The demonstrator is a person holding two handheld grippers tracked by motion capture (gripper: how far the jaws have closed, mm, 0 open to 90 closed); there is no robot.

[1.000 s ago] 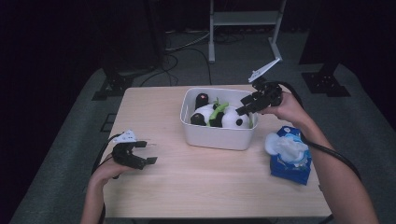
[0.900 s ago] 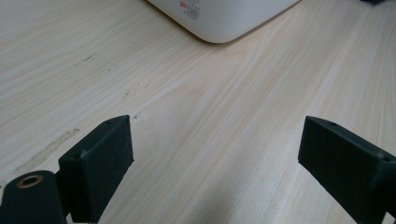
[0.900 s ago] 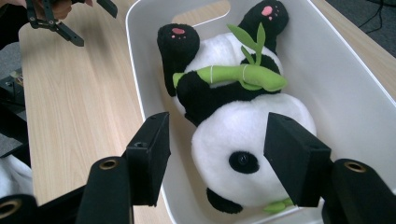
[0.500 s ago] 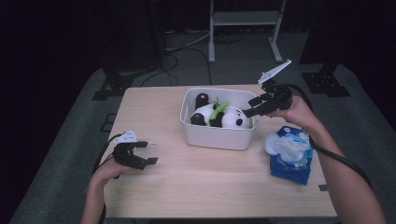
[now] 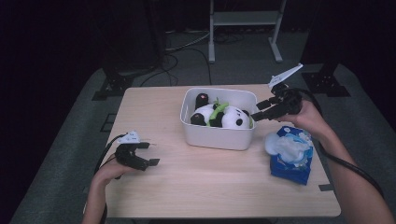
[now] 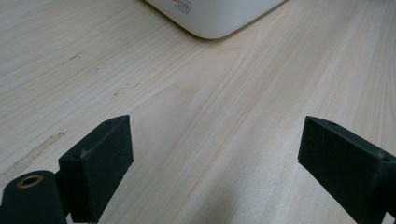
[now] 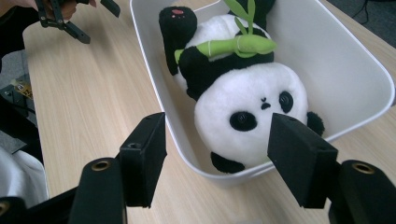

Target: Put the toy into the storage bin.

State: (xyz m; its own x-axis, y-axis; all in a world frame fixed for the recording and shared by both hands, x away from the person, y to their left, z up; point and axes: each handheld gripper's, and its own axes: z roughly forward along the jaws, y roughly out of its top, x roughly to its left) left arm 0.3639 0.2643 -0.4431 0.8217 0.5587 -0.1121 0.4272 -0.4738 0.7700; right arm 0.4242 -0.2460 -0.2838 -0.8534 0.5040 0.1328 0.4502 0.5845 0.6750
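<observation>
One black-and-white plush panda point(image 7: 243, 98) lying in the white rectangular plastic tub point(image 5: 219, 135), clutching a green bamboo sprig point(image 7: 233, 45), just ahead of the right gripper point(image 7: 217, 140), jaws gaping wide. Right hand point(image 5: 306, 116) hovering at the tub's right rim. Left gripper point(image 6: 212, 149) sitting low over the pale wooden table point(image 5: 154, 116), spread wide, gripping nothing. Small red print showing on the tub's label, unreadable. Blue tissue pack point(image 5: 292, 156) lying beside the tub.

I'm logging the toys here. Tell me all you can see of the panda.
The panda is a soft plush, white with black ears, eye patches and limbs, one paw with a pink pad. It lies on its back in the white bin, head toward the right gripper, a green bamboo sprig across its chest. Neither gripper touches it.
</observation>
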